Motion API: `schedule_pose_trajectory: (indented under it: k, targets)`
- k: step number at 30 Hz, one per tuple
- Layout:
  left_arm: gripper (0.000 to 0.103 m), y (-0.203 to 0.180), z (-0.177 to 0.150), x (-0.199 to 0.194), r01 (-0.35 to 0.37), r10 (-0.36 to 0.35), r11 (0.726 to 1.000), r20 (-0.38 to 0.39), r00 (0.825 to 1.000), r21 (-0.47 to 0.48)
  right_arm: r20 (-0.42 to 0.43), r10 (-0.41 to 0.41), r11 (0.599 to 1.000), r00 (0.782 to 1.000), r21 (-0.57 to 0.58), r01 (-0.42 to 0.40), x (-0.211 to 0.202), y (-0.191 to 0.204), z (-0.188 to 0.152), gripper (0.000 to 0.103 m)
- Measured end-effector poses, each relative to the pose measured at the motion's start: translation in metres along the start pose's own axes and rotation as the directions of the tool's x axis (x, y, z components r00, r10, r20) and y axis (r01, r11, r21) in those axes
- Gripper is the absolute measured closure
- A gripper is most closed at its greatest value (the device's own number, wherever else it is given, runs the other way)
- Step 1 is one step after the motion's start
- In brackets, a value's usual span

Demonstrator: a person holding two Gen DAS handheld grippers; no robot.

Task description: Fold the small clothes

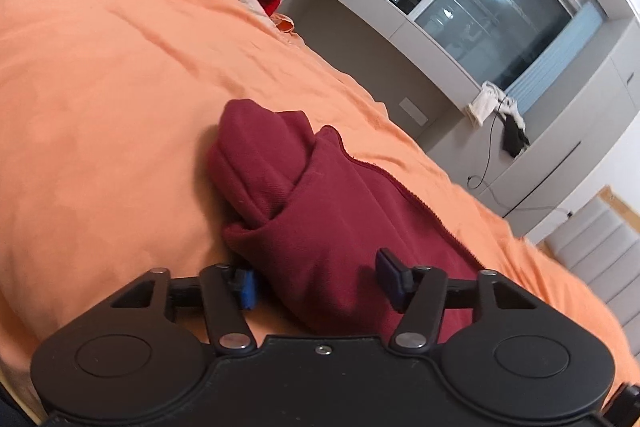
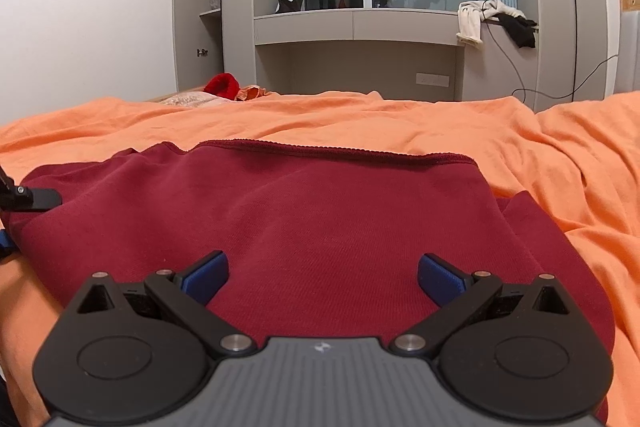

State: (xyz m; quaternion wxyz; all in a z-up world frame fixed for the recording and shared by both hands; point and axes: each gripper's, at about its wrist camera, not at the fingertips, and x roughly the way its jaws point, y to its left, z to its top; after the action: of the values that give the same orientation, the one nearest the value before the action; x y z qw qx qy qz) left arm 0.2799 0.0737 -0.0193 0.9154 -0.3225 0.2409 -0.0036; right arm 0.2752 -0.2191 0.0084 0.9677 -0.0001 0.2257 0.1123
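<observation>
A dark red garment [image 2: 304,219] lies on the orange bed sheet [image 2: 360,119]. In the left wrist view the garment [image 1: 320,211] is bunched, with a folded sleeve or hood part on top. My left gripper [image 1: 320,285] is open, its blue pads either side of the garment's near edge. My right gripper [image 2: 323,281] is open just above the garment's near part, holding nothing. A finger of the left gripper [image 2: 40,199] shows at the garment's left edge in the right wrist view.
A bright red item [image 2: 222,85] and a pale pillow [image 2: 188,99] lie at the bed's far left. A grey built-in desk and shelf unit [image 2: 356,23] with a window stands beyond the bed. White and black clothes [image 2: 492,19] hang there.
</observation>
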Motion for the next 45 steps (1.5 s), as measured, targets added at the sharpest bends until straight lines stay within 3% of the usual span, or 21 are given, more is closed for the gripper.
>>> schedule_pose_trajectory:
  k: [4, 6, 9, 13, 15, 19, 22, 25, 29, 32, 37, 42, 44, 45]
  targets:
    - [0.047, 0.001, 0.001, 0.002, -0.027, 0.028, 1.0, 0.016, 0.999, -0.007, 0.001, -0.017, 1.0, 1.0, -0.01, 0.017, 0.001, 0.002, -0.002, 0.0]
    - [0.063, 0.001, 0.001, 0.004, -0.055, 0.055, 0.998, 0.028, 0.998, -0.004, 0.011, -0.03, 0.999, 0.999, -0.012, 0.031, 0.0, 0.003, -0.004, 0.0]
    - [0.078, 0.0, 0.001, 0.004, -0.061, 0.061, 0.998, 0.05, 0.997, 0.002, 0.04, -0.058, 0.998, 0.998, -0.034, 0.059, -0.003, 0.008, -0.008, 0.0]
    - [0.085, -0.021, 0.001, 0.0, -0.06, 0.044, 0.989, 0.119, 0.992, 0.132, 0.039, -0.06, 0.997, 0.997, -0.038, 0.062, -0.003, 0.008, -0.009, 0.0]
    - [0.086, -0.04, 0.005, -0.003, -0.052, 0.019, 0.976, 0.152, 0.988, 0.212, 0.021, -0.048, 0.998, 0.999, -0.029, 0.049, -0.002, 0.004, -0.006, 0.0]
    - [0.087, -0.085, 0.015, -0.004, -0.003, -0.071, 0.922, 0.175, 0.982, 0.387, -0.028, 0.024, 0.999, 0.999, -0.042, -0.026, -0.01, -0.01, 0.003, 0.0]
    - [0.087, -0.119, 0.024, -0.001, 0.019, -0.104, 0.891, 0.163, 0.981, 0.454, 0.043, 0.011, 0.999, 0.999, -0.041, -0.009, -0.031, -0.027, 0.013, 0.0]
    - [0.087, -0.157, 0.026, 0.002, 0.052, -0.149, 0.85, 0.144, 0.978, 0.525, 0.16, -0.048, 0.998, 0.986, -0.035, 0.054, -0.057, -0.052, 0.024, 0.0]
    - [0.088, -0.213, 0.006, 0.007, 0.122, -0.233, 0.759, 0.091, 0.968, 0.64, 0.223, -0.166, 0.986, 0.961, 0.058, 0.157, -0.076, -0.094, 0.036, 0.0]
    - [0.088, -0.249, -0.027, 0.011, 0.185, -0.285, 0.667, 0.017, 0.958, 0.722, 0.213, -0.223, 0.966, 0.951, 0.179, 0.186, -0.083, -0.136, 0.044, 0.0]
    - [0.087, -0.273, -0.092, 0.02, 0.329, -0.316, 0.5, -0.185, 0.93, 0.801, 0.192, -0.309, 0.917, 0.931, 0.32, 0.239, -0.092, -0.192, 0.04, 0.0]
    - [0.085, -0.265, -0.13, 0.029, 0.383, -0.27, 0.435, -0.287, 0.919, 0.815, 0.146, -0.294, 0.893, 0.945, 0.394, 0.217, -0.086, -0.226, 0.03, 0.0]
    - [0.082, -0.26, -0.136, 0.028, 0.399, -0.272, 0.427, -0.305, 0.913, 0.811, 0.131, -0.261, 0.889, 0.957, 0.419, 0.185, -0.081, -0.233, 0.025, 0.0]
    - [0.075, -0.259, -0.136, 0.029, 0.409, -0.273, 0.431, -0.316, 0.908, 0.804, 0.127, -0.24, 0.887, 0.962, 0.432, 0.164, -0.079, -0.235, 0.023, 0.0]
